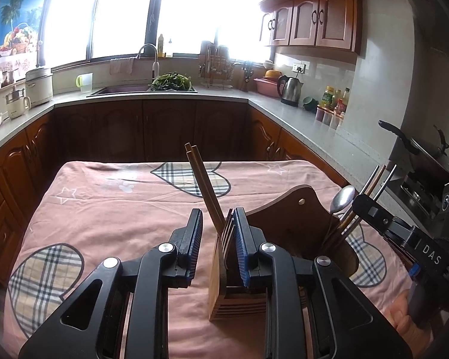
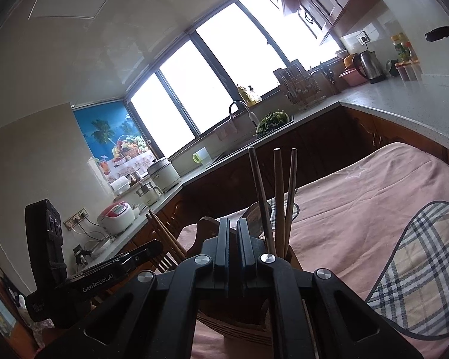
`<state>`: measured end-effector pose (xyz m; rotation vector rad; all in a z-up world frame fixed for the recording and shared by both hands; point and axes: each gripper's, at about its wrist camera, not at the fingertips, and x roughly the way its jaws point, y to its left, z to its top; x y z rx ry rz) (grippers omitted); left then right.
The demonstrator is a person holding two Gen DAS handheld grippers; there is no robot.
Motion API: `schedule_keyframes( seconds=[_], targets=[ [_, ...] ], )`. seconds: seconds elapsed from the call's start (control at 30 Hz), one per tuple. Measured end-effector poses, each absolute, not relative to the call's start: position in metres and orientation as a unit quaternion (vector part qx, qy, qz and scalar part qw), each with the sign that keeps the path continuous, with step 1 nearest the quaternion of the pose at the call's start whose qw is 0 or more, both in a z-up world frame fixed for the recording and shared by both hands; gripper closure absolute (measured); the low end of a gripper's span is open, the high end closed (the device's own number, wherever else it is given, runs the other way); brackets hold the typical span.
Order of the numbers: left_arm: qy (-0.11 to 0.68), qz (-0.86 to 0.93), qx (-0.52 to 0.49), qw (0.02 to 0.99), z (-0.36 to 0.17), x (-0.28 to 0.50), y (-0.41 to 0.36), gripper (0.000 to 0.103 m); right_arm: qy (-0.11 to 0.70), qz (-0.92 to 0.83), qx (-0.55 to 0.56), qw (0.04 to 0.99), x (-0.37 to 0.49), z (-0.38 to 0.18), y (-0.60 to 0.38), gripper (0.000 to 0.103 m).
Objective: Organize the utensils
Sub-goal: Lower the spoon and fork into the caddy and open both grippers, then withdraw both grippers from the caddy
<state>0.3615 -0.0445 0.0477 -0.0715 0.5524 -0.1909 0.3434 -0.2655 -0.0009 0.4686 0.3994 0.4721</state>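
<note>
Two chopsticks [image 1: 205,184] (tilted) lean between left tool [image 1: 217,227] fingers.

Ahead of your left gripper [image 1: 217,233], the pink tablecloth [image 1: 110,209] lies bare to the far edge, so you have open passage there. Between its spread fingers the wooden utensil holder [image 1: 224,293], its leaning chopsticks [image 1: 205,188] and fork [image 1: 228,230] block the way. At right, the holder's backboard [image 1: 290,209], spoon [image 1: 342,199] and your right gripper [image 1: 371,209] crowd that side.
</note>
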Motion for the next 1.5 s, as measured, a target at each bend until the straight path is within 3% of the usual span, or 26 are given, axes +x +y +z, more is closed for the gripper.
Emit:
schedule_keyframes(
  seconds=[0.17, 0.4, 0.73, 0.8, 1.07, 1.5],
  targets=[
    [0.267, -0.088, -0.036, 0.959, 0.051, 0.356, -0.042, 0.065, 0.191, 0.232, 0.234, 0.925, 0.340, 0.003, -0.267, 0.090],
    [0.263, -0.080, -0.036, 0.961, 0.055, 0.345, -0.035, 0.047, 0.175, 0.236, 0.240, 0.925, 0.326, 0.015, -0.269, 0.061],
    [0.258, -0.064, -0.028, 0.964, 0.058, 0.328, -0.030, 0.020, 0.172, 0.226, 0.245, 0.927, 0.313, 0.019, -0.276, 0.046],
    [0.263, -0.059, -0.028, 0.963, 0.056, 0.326, -0.029, 0.011, 0.174, 0.226, 0.244, 0.927, 0.312, 0.018, -0.276, 0.035],
    [0.279, -0.052, -0.048, 0.958, 0.046, 0.308, -0.012, 0.005, 0.179, 0.217, 0.248, 0.927, 0.296, 0.017, -0.283, 0.015],
    [0.301, -0.055, -0.097, 0.947, 0.034, 0.265, 0.008, 0.005, 0.194, 0.213, 0.245, 0.926, 0.261, 0.021, -0.286, 0.010]
  ],
)
